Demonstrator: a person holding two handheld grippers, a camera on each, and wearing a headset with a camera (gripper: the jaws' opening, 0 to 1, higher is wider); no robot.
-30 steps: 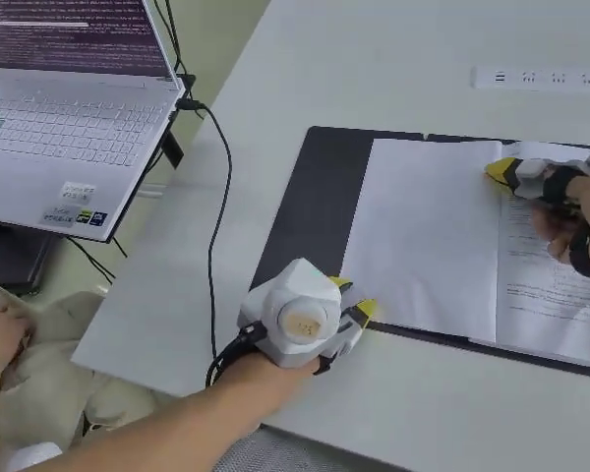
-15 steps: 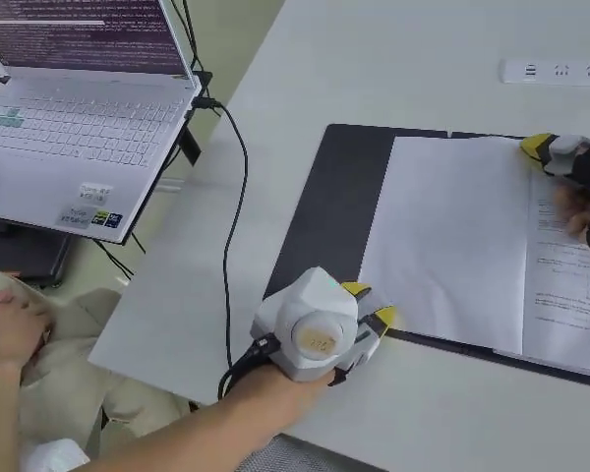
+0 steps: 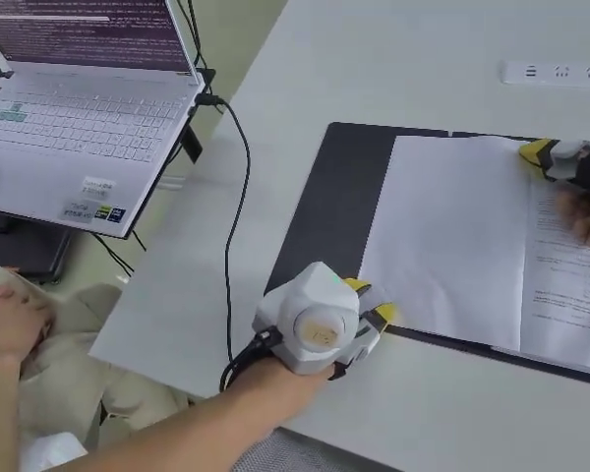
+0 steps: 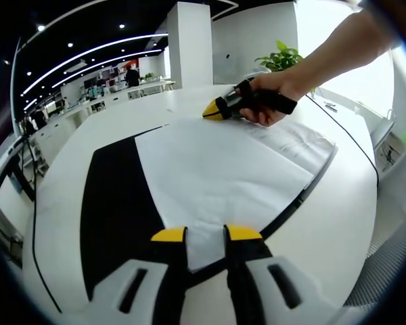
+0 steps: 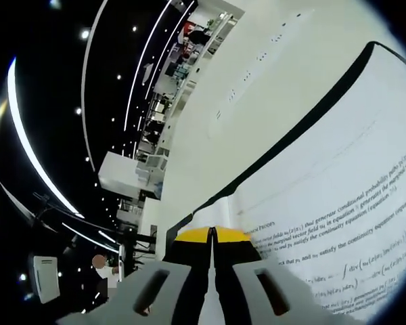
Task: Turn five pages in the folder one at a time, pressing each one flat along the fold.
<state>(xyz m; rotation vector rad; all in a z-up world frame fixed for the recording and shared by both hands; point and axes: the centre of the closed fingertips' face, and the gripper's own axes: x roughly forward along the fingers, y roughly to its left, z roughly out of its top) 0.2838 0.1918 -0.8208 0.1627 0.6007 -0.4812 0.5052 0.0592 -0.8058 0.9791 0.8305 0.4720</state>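
The folder (image 3: 324, 206) lies open on the white surface (image 3: 403, 59), with a blank turned page (image 3: 452, 236) over its middle. The right tongs (image 3: 534, 150), pressed together, bear on the fold (image 3: 524, 256) at the page's 1 o'clock corner, likely flattening it. The left tongs (image 3: 372, 302), slightly spread, sit at its 7 o'clock corner, apparently steadying the folder.

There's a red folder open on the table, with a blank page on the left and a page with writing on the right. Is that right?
Not quite. The folder is black, not red; the head view shows it. The rest is right: it lies open on the table, with a blank page on the left and a page with writing on the right.
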